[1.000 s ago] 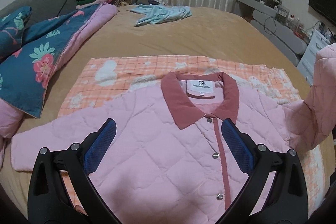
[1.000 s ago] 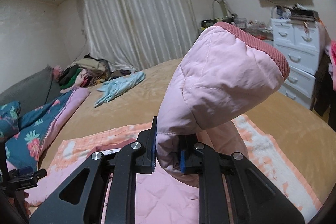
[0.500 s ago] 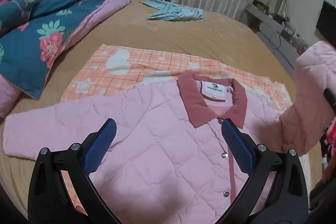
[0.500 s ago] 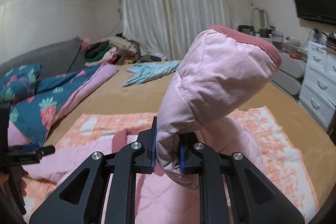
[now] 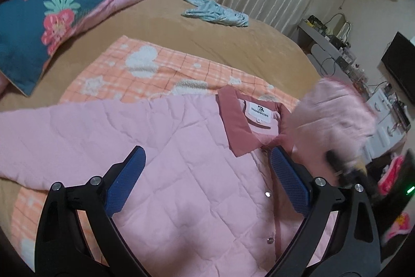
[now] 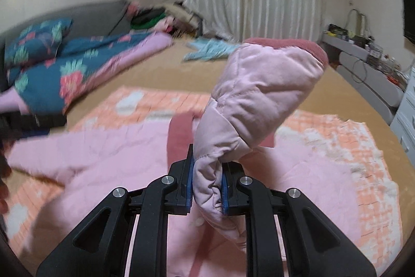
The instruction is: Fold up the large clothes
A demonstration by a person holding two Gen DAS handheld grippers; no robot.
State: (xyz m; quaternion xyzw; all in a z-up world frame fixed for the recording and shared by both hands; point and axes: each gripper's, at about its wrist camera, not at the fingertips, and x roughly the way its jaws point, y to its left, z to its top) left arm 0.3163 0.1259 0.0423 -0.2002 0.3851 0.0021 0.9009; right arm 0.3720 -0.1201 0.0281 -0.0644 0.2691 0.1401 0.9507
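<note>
My right gripper (image 6: 206,184) pinches the jacket's (image 5: 181,173) sleeve (image 6: 259,95), cuff pointing up; the collar (image 5: 234,121) faces the curtains.

A pink quilted jacket (image 5: 160,173) is lying front-up and buttoned on an orange checked blanket (image 5: 145,69) on the bed, its dusty-rose collar (image 5: 237,126) pointing toward the curtains. One sleeve (image 5: 39,136) is stretching out flat; the other sleeve (image 6: 259,95) is standing lifted over the chest, its rose cuff (image 6: 293,46) uppermost.
</note>
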